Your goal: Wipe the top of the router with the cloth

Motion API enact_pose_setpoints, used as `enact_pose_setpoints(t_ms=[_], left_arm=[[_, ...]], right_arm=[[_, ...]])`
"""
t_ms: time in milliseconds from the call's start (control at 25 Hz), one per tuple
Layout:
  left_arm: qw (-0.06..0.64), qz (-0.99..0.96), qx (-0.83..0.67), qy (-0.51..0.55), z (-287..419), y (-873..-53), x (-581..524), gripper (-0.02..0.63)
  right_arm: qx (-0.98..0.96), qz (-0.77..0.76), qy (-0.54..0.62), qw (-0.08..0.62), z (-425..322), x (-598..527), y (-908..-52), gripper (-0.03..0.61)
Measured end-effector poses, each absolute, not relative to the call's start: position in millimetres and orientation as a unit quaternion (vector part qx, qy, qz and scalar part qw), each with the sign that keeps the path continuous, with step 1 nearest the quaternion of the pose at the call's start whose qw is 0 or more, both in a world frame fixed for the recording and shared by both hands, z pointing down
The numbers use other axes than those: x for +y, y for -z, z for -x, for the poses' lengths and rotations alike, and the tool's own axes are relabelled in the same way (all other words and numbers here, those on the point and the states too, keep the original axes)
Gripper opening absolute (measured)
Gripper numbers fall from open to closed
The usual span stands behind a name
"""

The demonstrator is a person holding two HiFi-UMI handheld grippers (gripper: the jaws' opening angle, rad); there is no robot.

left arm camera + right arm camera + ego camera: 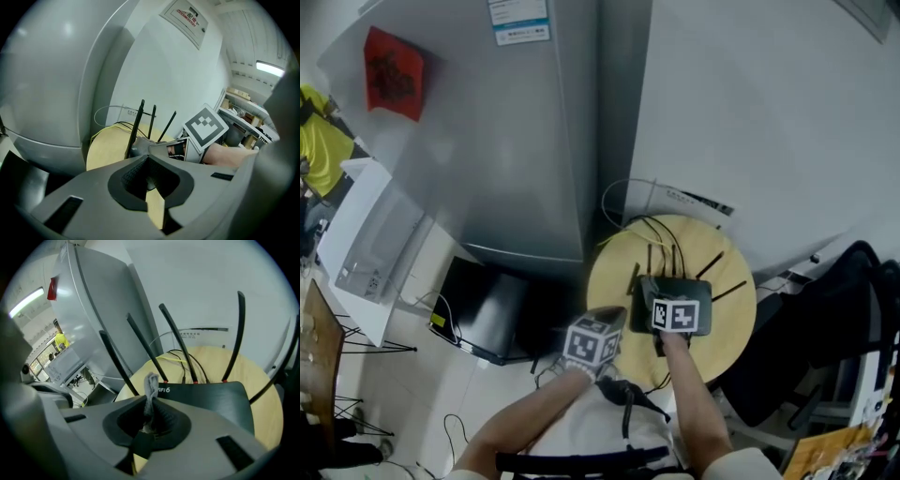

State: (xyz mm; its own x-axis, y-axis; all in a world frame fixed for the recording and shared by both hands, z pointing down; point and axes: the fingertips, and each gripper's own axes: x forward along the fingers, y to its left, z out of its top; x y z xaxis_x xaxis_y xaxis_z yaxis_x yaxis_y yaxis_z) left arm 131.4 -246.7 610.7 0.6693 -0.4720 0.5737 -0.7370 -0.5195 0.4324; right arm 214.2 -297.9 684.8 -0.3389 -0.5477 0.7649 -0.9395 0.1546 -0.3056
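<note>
Your right gripper (pixel 151 417) has its jaws pinched together on a grey cloth (pixel 151 383). A bunched fold of the cloth stands up out of the pads, and how much hangs below cannot be seen. Just past that fold is the router (pixel 206 397), a flat black box in the middle of the round wooden tabletop (pixel 609 272). Its thin antennas (pixel 176 341) rise along the side toward the tabletop's far edge, and its cables (pixel 174 358) lead off there too. In the head view this gripper is over the router's near-left part. Your left gripper (pixel 149 180) hangs at the tabletop's near-left edge, its jaws a narrow slit apart with only wood showing through, so it holds nothing. The cloth is soft and limp and will fold under itself, so take it by a gathered edge, as now, and let the loose part trail flat. The router looks light, with a smooth lid, so it will probably skate under a sideways stroke. If it shifts, I'd steady it with the empty gripper at a near corner of the casing, never by the antennas, which look thin and hinged.
</note>
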Motion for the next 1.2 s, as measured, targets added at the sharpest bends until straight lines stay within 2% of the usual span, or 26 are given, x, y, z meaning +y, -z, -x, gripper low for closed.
enact_pose_setpoints(t_ms=[520,1200], left_arm=[[0.352,-0.836,-0.373,-0.194,-132.4,-620.1,-248.6,-0.002],[0.354,-0.85,-0.328,-0.211,-176.8,-625.8,-235.9,-0.002]], right_arm=[[-0.723,-0.489,-0.395,0.288,-203.7,-324.3,-713.5,0.037],[-0.601,-0.643,-0.369,0.298,-385.3,-296.6,-719.4,0.037]])
